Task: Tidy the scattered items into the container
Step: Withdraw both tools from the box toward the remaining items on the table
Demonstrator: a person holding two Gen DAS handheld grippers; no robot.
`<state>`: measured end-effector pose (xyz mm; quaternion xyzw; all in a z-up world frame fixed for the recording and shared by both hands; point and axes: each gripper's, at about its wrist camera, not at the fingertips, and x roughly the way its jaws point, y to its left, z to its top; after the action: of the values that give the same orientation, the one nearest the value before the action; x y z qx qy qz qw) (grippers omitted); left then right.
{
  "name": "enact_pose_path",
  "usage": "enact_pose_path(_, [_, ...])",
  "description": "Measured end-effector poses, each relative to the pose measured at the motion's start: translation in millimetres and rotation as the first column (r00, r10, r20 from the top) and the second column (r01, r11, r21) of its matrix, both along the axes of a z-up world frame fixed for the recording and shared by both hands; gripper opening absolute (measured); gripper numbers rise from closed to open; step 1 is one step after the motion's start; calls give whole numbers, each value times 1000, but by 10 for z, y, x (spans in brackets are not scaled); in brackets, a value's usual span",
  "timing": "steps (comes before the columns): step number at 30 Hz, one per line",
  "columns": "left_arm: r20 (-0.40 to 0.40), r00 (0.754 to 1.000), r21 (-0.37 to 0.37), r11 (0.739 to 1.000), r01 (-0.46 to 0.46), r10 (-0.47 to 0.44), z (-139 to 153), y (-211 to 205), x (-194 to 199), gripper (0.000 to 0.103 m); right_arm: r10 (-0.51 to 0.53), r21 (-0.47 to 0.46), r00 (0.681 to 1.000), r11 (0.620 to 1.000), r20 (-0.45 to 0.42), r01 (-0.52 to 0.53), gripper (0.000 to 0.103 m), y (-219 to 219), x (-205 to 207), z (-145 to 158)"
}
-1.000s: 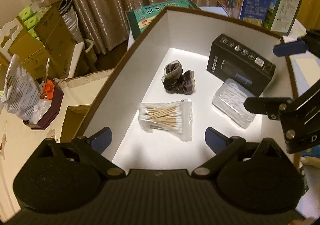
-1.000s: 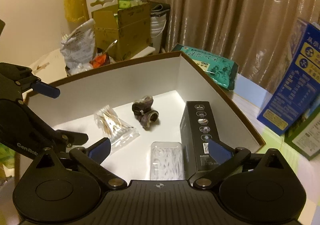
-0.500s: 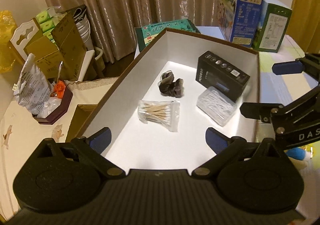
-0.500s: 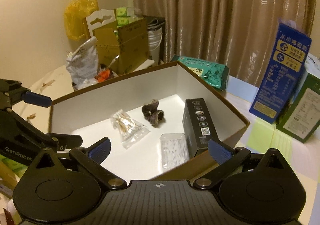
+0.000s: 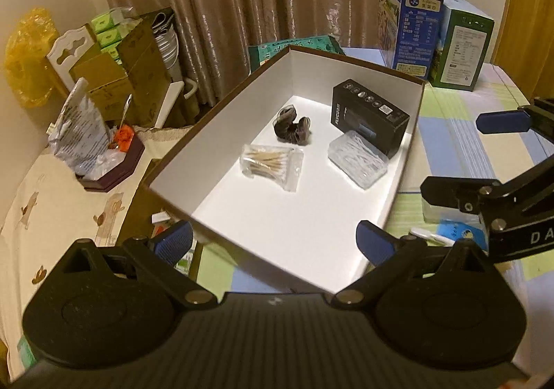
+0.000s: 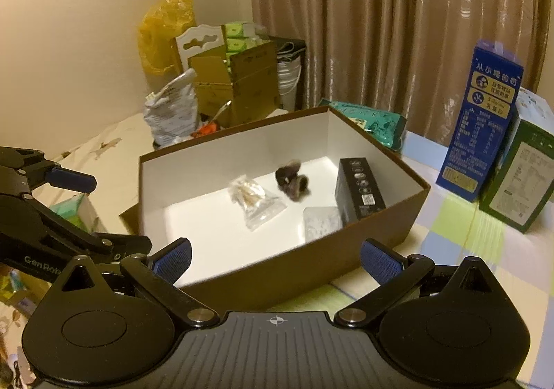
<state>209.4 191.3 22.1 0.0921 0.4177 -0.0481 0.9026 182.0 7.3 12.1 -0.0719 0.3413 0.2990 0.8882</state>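
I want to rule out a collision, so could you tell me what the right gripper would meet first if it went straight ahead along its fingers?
Most likely the brown box: its near wall lies directly ahead of the open right gripper. Depth is unclear, so it might clear the rim.

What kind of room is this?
Probably a room in someone's home: long curtains hang behind, milk cartons stand on a checked tablecloth, and cardboard boxes of household stuff are stacked by the wall.

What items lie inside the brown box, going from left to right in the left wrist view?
Bag of cotton swabs → dark hair scrunchie → clear plastic case. The black box overlaps the case in this order, so I leave it out.
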Motion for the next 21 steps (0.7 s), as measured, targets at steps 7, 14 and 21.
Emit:
enact_pose_path(7, [-6, 999, -12, 999, -41, 40, 4, -71, -334, 99, 41, -4, 999, 999, -2, -41, 101, -165, -302, 1])
enact_pose_path(14, [-41, 996, -28, 997, -78, 76, -79, -151, -642, 99, 62, -3, 997, 998, -41, -62, 101, -339, -538, -103])
enact_pose_path(21, [-78, 991, -33, 994, -108, 105, -199, -210, -879, 99, 63, -12, 996, 998, -70, -64, 101, -523, -681, -192])
